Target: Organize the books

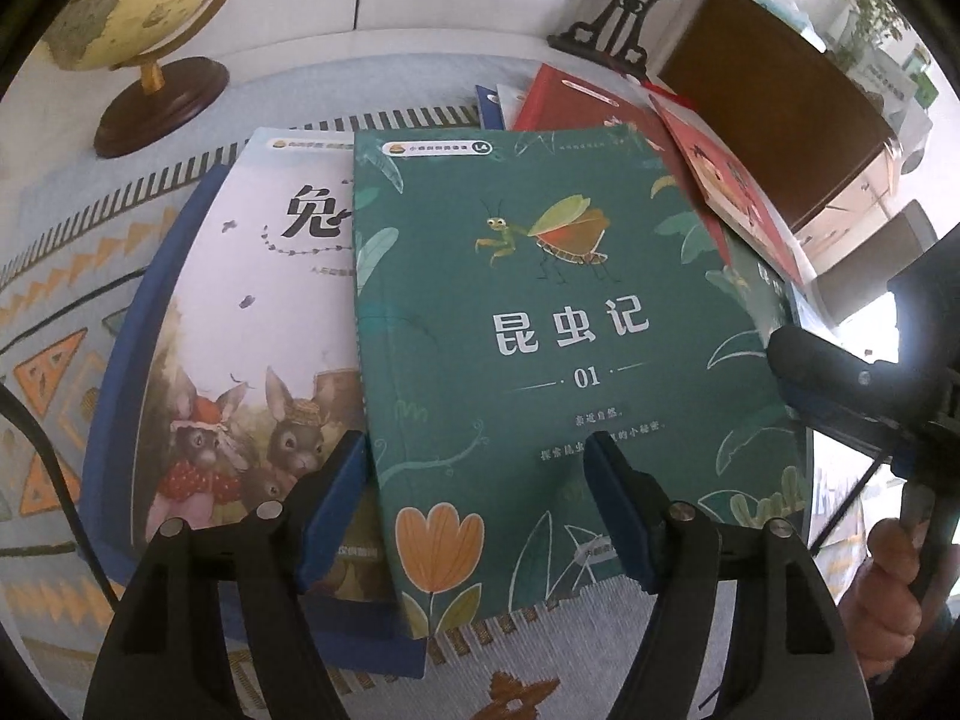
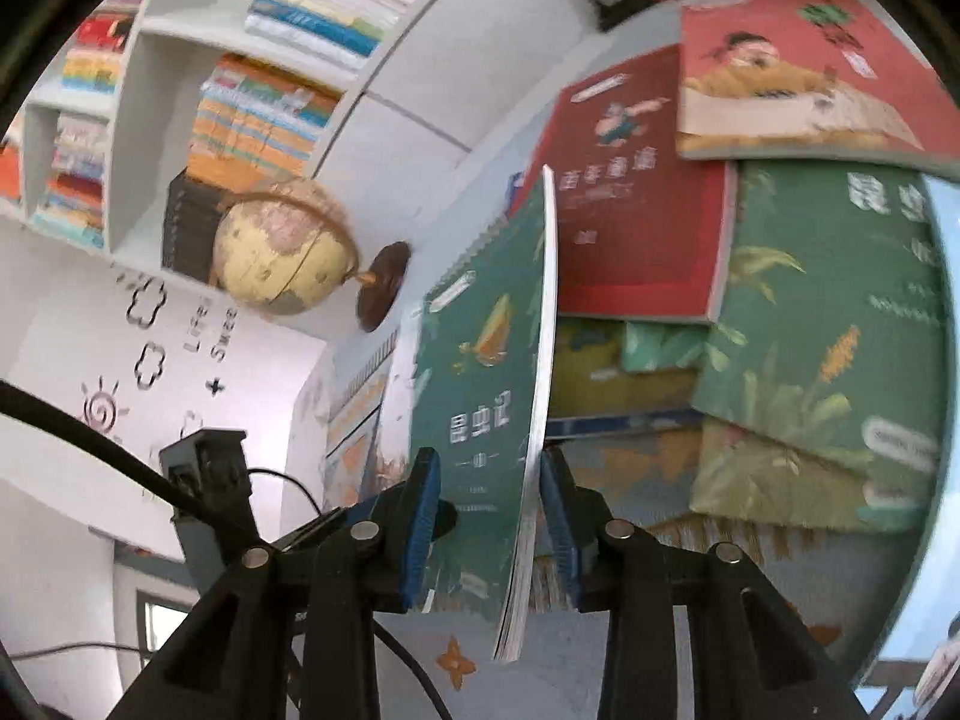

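A green insect book [image 1: 540,324] lies across a white rabbit book [image 1: 252,300] and a blue book [image 1: 120,390] on the patterned cloth. My left gripper [image 1: 477,501] hovers open over its lower part, one finger at the book's left edge, the other above the cover. My right gripper [image 1: 786,360] comes in from the right and is shut on that book's right edge. In the right wrist view the green insect book [image 2: 480,360] stands edge-on between the blue pads of my right gripper [image 2: 489,516]. Behind lie a red book [image 2: 630,210], a pink book [image 2: 798,72] and another green book [image 2: 828,330].
A globe [image 1: 120,6] on a wooden base stands at the back left of the patterned cloth [image 1: 54,312]. A dark wooden box [image 1: 780,108] and a black ornate stand [image 1: 618,24] sit at the back right. White shelves [image 2: 240,90] full of books fill the wall. A hand [image 1: 894,588] holds the right gripper's handle.
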